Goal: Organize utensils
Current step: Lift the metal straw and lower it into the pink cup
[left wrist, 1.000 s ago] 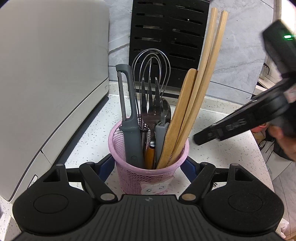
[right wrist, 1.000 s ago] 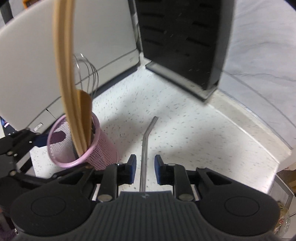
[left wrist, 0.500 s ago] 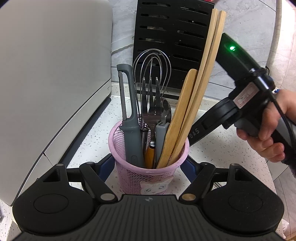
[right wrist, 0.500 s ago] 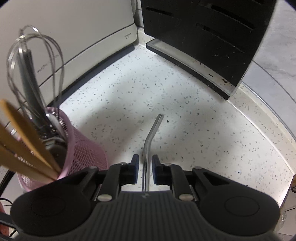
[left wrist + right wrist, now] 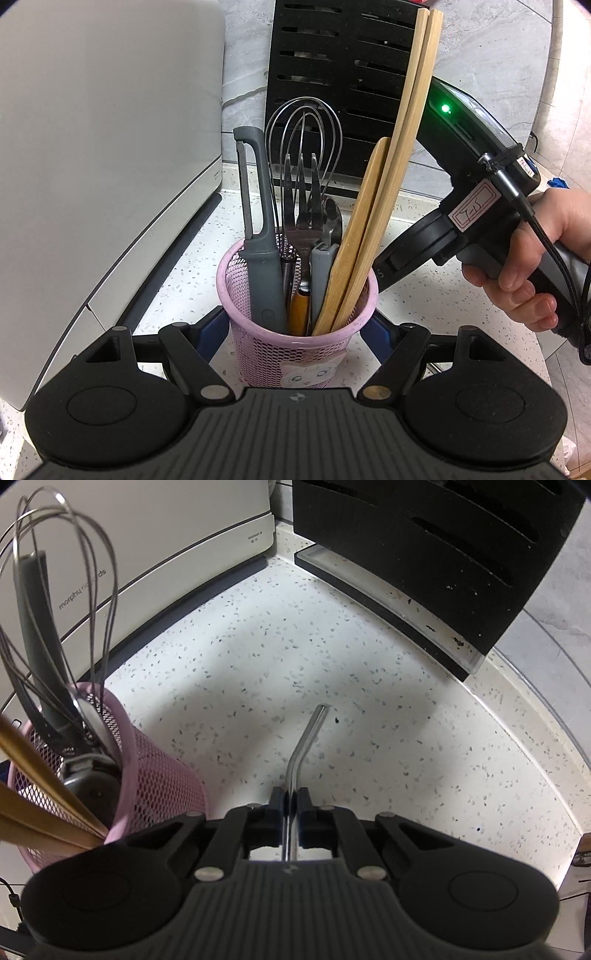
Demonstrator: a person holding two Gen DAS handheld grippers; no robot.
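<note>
A pink mesh cup (image 5: pixel 295 350) stands on the speckled counter, and my left gripper (image 5: pixel 295 328) is shut on it, blue pads against both sides. It holds a grey peeler (image 5: pixel 258 229), a wire whisk (image 5: pixel 303 140), a fork (image 5: pixel 301 199), a wooden spatula (image 5: pixel 354 236) and long wooden sticks (image 5: pixel 406 147). Right of the cup (image 5: pixel 162 786), a bent metal straw (image 5: pixel 306 738) lies on the counter. My right gripper (image 5: pixel 290 801) points steeply down, shut on the straw's near end. A hand (image 5: pixel 535 266) holds that tool beside the cup.
A white appliance (image 5: pixel 110 147) fills the left side. A black slotted rack (image 5: pixel 443 554) stands against the grey wall at the back. The white speckled counter (image 5: pixel 258 664) runs between them, with its raised edge (image 5: pixel 535 738) curving along the right.
My right gripper has come down beside the cup and its jaws have closed onto the metal straw. The left gripper and the cup have not moved.
</note>
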